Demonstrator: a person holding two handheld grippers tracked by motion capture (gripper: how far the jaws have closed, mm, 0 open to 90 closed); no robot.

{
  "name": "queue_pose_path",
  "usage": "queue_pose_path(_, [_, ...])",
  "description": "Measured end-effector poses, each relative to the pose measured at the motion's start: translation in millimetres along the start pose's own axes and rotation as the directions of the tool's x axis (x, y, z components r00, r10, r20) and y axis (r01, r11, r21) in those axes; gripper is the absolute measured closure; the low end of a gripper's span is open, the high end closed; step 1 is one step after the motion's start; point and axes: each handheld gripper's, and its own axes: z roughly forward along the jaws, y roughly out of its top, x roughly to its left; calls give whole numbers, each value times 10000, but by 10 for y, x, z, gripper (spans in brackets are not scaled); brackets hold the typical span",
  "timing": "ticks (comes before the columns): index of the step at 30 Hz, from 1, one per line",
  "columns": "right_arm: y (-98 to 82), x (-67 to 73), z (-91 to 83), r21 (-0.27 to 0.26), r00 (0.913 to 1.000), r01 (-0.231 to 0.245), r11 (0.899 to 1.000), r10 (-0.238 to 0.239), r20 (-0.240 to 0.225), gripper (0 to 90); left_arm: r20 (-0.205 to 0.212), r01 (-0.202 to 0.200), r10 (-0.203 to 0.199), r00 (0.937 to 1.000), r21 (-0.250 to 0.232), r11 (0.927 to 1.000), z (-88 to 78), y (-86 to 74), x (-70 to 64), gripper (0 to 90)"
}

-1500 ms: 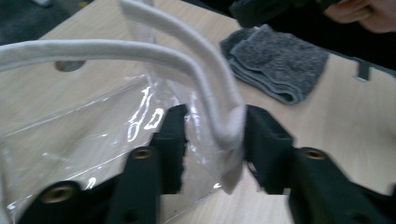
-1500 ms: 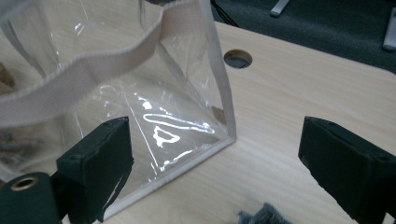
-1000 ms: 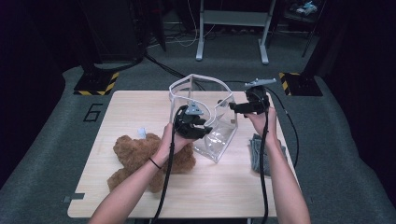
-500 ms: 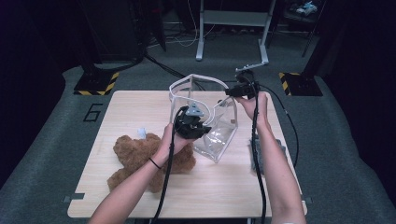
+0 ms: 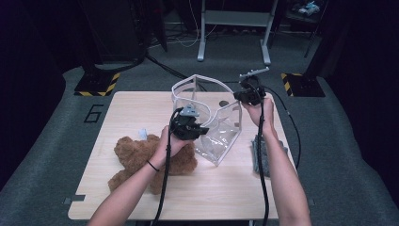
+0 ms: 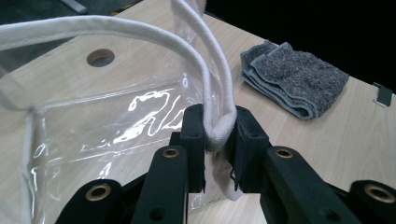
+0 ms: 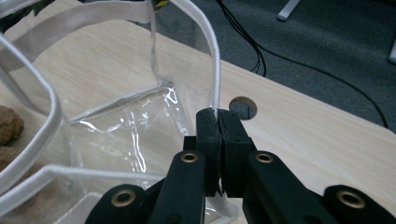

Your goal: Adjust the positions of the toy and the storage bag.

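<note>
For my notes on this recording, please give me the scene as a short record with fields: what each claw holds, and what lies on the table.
Work in hand: holding a clear bag open by its white trim
Left claw: has just been closing; shut on the white strap at the bag's near side
Right claw: has just been closing; shut on the bag's white edge
Teddy bear: brown, lying on the table beside the bag, under the left forearm
Grey towel: folded, near the table's right edge

This looks like a lab or test studio: a light wooden table [image 5: 141,113] marked 6 stands on grey carpet [image 5: 329,141], with yellow-black striped floor blocks [image 5: 98,84], a metal stand [image 5: 234,28] and loose black cables [image 5: 164,66] behind.
</note>
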Motion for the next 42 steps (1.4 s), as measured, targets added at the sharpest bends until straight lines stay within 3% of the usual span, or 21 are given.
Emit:
queue_pose_path(17, [-342, 121, -416, 196, 9999, -124, 9997, 121, 122, 888, 382, 61, -72, 9992, 285, 9996, -100, -58, 94, 751])
queue_pose_path(19, [-361, 130, -433, 209, 9999, -121, 9997, 119, 96, 888, 278, 97, -105, 9996, 298, 9995, -99, -60, 93, 705])
queue_pose_path(25, [-361, 118, -422, 121, 9997, -231, 9997, 230, 105, 886, -96, 53, -48, 9999, 514, 9987, -178, -100, 87, 406])
queue_pose_path(34, [-351, 107, -401, 55, 9998, -151, 9999, 150, 89, 885, -459, -93, 135, 9989, 916, 9957, -469, -245, 211, 250])
queue_pose_path(42, [-351, 94, -395, 21, 9999, -117, 9999, 117, -1, 886, -802, -11, 129, 9967, 1445, 9895, -668, -414, 359, 197])
